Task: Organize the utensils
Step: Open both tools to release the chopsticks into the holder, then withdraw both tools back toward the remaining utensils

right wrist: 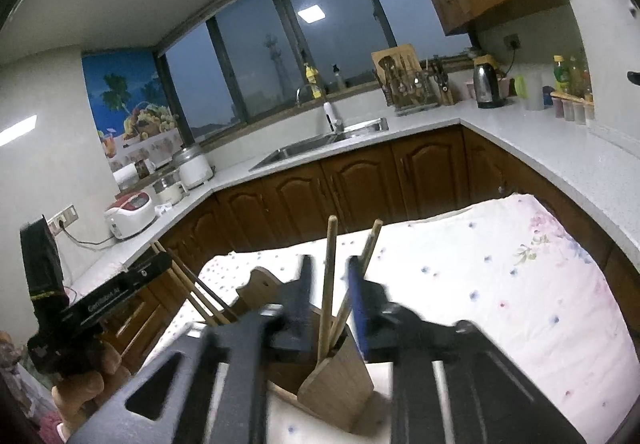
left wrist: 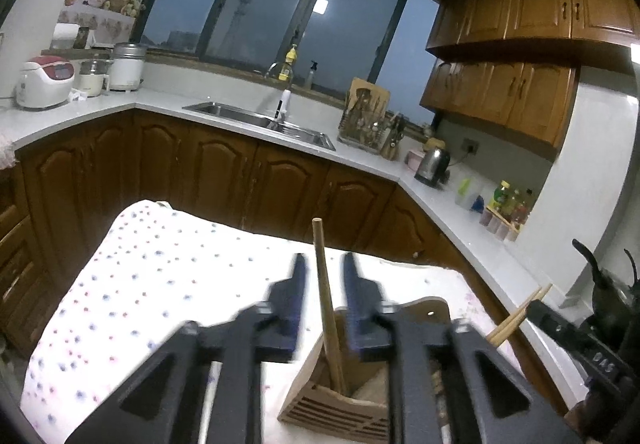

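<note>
A wooden utensil holder [left wrist: 332, 400] stands on the dotted tablecloth [left wrist: 160, 268]; it also shows in the right wrist view [right wrist: 340, 384]. Wooden chopsticks [left wrist: 326, 296] stand upright in it, rising between the fingers of my open left gripper [left wrist: 324, 272], which does not touch them. In the right wrist view a wooden stick [right wrist: 328, 284] and chopsticks [right wrist: 370, 248] stand in the holder between the fingers of my open right gripper [right wrist: 330, 280]. More chopsticks [left wrist: 516, 318] show beside the right gripper's body at the right of the left view.
The table [right wrist: 500, 284] sits before brown cabinets [left wrist: 224, 171]. The white countertop holds a sink [left wrist: 260, 119], rice cookers [left wrist: 46, 81], a utensil rack [left wrist: 366, 119], a kettle [left wrist: 432, 165] and bottles [left wrist: 508, 203].
</note>
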Tool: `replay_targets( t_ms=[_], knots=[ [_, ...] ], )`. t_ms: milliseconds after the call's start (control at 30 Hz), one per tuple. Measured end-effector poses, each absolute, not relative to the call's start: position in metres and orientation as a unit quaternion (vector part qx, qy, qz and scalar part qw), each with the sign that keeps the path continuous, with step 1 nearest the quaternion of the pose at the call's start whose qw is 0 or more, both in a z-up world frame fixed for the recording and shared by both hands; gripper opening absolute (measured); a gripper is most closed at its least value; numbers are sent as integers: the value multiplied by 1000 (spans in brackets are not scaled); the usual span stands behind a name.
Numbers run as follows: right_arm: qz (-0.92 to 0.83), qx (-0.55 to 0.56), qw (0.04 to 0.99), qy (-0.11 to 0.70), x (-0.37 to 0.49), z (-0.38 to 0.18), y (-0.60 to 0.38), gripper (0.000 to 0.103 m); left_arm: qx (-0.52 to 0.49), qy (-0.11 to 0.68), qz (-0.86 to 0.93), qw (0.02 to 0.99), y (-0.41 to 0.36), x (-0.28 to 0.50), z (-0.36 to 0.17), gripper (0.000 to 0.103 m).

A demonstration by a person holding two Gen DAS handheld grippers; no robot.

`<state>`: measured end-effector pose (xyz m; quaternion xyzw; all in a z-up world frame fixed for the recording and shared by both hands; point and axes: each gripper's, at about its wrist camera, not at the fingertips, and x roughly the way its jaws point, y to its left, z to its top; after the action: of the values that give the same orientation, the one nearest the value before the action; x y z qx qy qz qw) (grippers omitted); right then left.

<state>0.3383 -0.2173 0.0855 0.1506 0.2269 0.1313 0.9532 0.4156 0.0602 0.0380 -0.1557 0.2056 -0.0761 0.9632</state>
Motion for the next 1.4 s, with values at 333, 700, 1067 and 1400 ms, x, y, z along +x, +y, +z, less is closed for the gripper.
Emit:
replay_targets(
  t_ms=[333, 700, 1067, 1400],
  knots=[
    [127, 168, 963, 171, 301, 112, -233, 103, -181, 183, -58, 965, 77, 370, 52, 88],
    [142, 167, 960, 176, 249, 118, -241, 103, -177, 184, -38, 966, 85, 291, 56, 102],
    [112, 176, 954, 215, 183, 94, -268, 103, -172, 252, -38, 951, 82, 223, 55, 102],
    [74, 182, 946, 260, 132, 59, -292, 103, -142, 291, -50, 945, 61, 176, 61, 102]
  ],
)
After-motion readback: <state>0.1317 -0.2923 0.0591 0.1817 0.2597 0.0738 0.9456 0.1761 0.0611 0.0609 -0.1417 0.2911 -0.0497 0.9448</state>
